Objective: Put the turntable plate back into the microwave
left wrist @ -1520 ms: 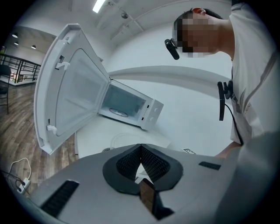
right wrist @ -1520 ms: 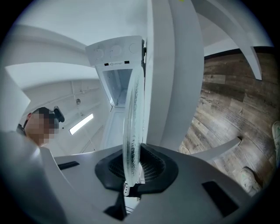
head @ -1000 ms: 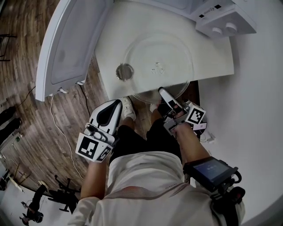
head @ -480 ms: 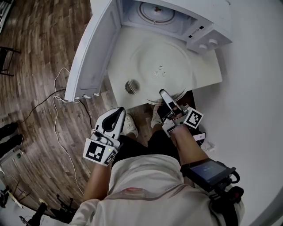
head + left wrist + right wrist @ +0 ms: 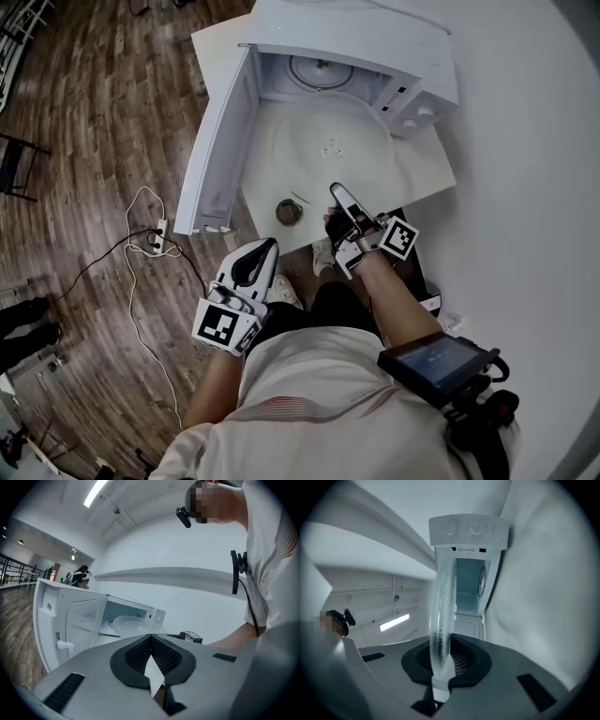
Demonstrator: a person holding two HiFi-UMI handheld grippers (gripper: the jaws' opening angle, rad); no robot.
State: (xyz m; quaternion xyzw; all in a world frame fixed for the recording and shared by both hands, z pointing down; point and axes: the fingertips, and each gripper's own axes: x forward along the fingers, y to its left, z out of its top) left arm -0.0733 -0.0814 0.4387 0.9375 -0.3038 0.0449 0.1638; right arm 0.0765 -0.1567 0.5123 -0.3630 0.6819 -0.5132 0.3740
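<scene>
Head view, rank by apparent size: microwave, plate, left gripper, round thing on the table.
1. microwave, door included
2. plate
3. left gripper, looks bigger because it is nearer the camera
4. round thing, clearly smallest

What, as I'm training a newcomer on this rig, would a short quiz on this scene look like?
1. Fill in: the left gripper has its jaws ___, with nothing between them.
2. True or false: the microwave has its door swung open.
3. Which one clamps the rim of the turntable plate? A) the left gripper B) the right gripper

Key: 1 shut; 2 true; 3 B.
</scene>
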